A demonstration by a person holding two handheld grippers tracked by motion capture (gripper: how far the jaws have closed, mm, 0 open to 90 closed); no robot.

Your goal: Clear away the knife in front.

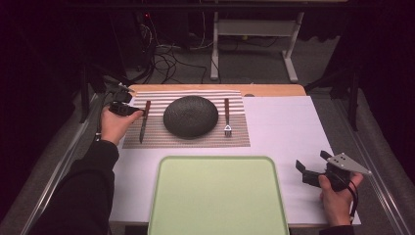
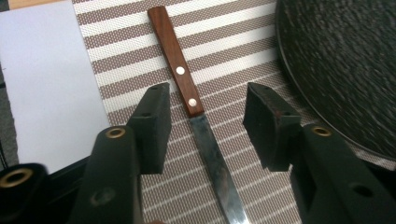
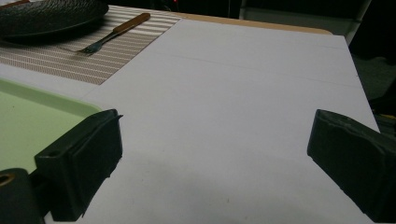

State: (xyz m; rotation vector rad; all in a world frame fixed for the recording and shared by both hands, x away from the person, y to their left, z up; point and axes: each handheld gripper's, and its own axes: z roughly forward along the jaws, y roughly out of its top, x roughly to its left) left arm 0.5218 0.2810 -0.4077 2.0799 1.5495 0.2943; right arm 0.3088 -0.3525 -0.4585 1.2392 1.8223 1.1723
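A wooden-handled knife [image 2: 187, 105] lies flat on a striped placemat [image 1: 195, 139], just left of a dark round plate [image 1: 191, 116], its place in a laid table setting. In the high view the knife's long axis runs nearly straight away from the person, tilted slightly, with the handle at the far end and the blade tip toward the near edge of the mat. In the left gripper view the handle points up and to the left while the blade runs down between the jaws.

The left gripper [image 2: 205, 123] hangs directly over the knife, its two black jaws apart and straddling the spot where handle meets blade. The pads [image 2: 154, 121] stand clear on either side and press on nothing. The straddle across the long axis looks chosen so that closing would pinch the knife by its narrow sides, near the balance point.

A matching fork [image 1: 227, 117] lies on the other side of the plate, roughly parallel to the knife, tines toward the person. A pale green tray [image 1: 215, 196] sits empty at the near edge of the white table cover [image 1: 293, 127], probably where the cutlery is bound.

The right gripper [image 1: 313, 164] rests low near the table's right side, well apart from the setting, its jaws spread wide over bare cover, seemingly waiting its turn.
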